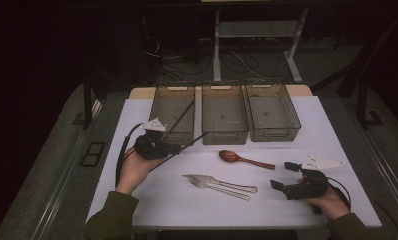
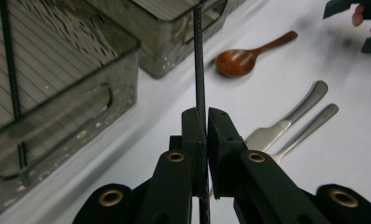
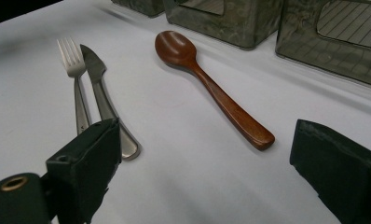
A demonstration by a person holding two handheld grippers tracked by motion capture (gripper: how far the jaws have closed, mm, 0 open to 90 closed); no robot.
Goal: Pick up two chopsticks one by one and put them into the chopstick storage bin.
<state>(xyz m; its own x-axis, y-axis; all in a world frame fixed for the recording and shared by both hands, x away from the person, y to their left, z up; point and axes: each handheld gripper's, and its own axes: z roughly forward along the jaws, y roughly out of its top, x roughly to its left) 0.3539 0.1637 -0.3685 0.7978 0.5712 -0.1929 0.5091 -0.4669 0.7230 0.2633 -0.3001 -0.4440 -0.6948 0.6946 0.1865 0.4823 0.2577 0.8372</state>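
Resting low at the desk's (image 1: 162, 210) near right corner, the right gripper (image 1: 285, 176) stands wide open and holds nothing. Just beyond its jaws lie a fork (image 3: 74, 74) and a knife (image 3: 102, 88) side by side, and the wooden spoon (image 3: 211, 86) farther on, all flat on the white desk. At the left, the left gripper (image 1: 173, 148) is clamped on a thin black chopstick (image 2: 198, 65), held off the desk beside the near wall of the left bin (image 1: 159, 107). A second chopstick (image 1: 183, 114) leans inside that bin. 3 clear bins stand in a row at the back.
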